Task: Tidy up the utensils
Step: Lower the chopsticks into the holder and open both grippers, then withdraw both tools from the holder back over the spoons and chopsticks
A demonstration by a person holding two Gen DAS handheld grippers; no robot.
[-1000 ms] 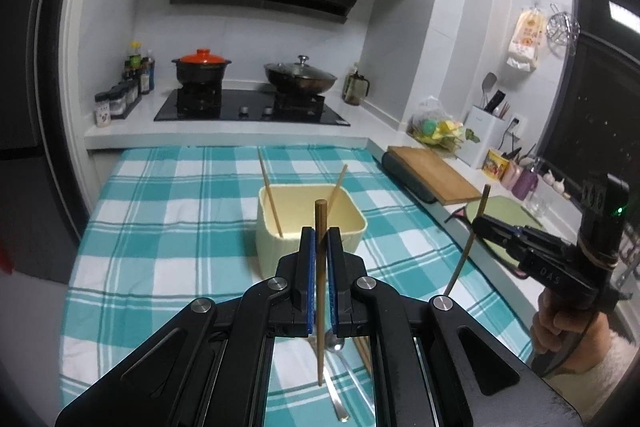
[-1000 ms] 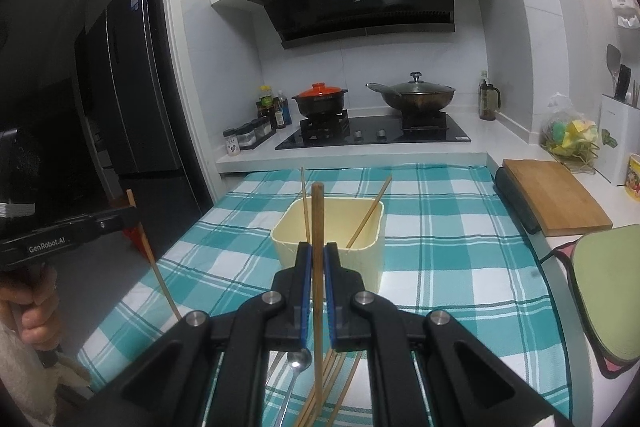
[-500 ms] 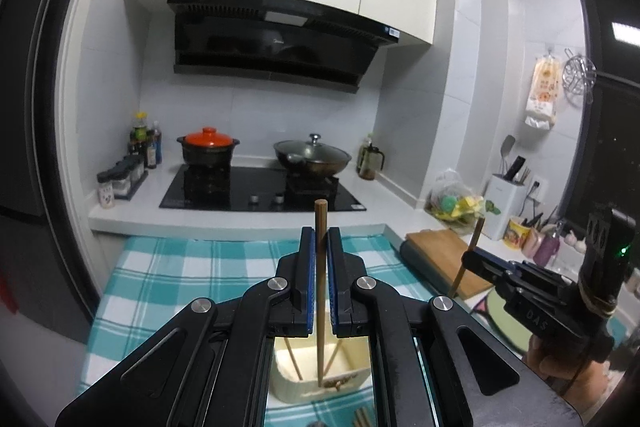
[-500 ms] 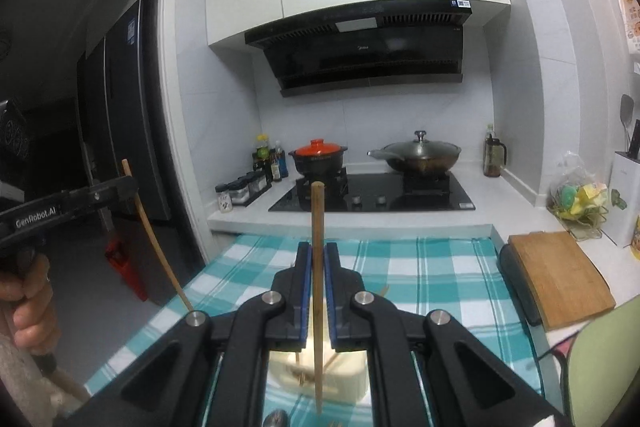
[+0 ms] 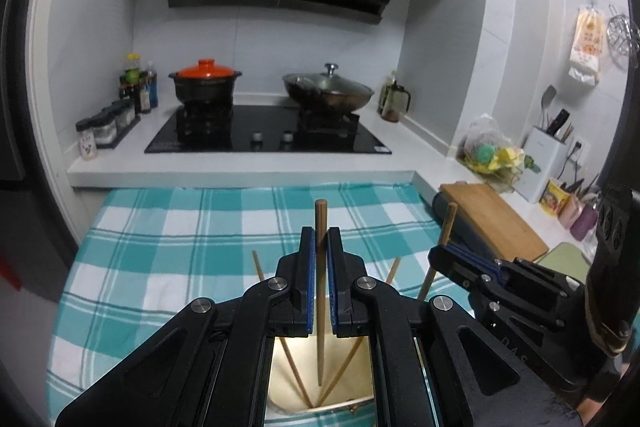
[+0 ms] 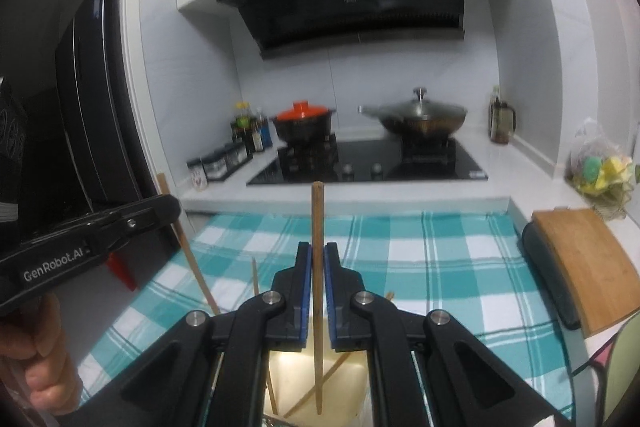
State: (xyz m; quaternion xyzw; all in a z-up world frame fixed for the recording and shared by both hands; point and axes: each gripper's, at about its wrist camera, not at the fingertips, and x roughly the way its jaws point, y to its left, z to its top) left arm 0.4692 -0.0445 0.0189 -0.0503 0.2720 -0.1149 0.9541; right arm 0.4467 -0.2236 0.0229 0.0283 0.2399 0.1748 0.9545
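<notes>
My left gripper (image 5: 320, 233) is shut on an upright wooden chopstick (image 5: 320, 215). The stick's lower end hangs inside the cream container (image 5: 356, 383) directly below, where two other chopsticks lean against the walls. In the same view my right gripper (image 5: 444, 255) sits close on the right, gripping its own chopstick (image 5: 447, 223). In the right wrist view, the right gripper (image 6: 318, 251) is shut on an upright chopstick (image 6: 317, 211) whose tip reaches into the container (image 6: 348, 379). The left gripper (image 6: 168, 207) shows at the left there, held by a hand, with its chopstick (image 6: 196, 267) slanting down.
A teal checked cloth (image 5: 180, 247) covers the table. Behind it is a black hob (image 5: 264, 135) with a red-lidded pot and a wok, and spice jars (image 5: 104, 131) at its left. A wooden cutting board (image 5: 492, 215) lies on the right. A dark fridge (image 6: 80, 107) stands on the left.
Both grippers have moved forward toward the hob with their chopsticks. The container has slid from ahead of the fingers to beneath them. The spoon and loose chopsticks on the cloth have dropped out of view.
</notes>
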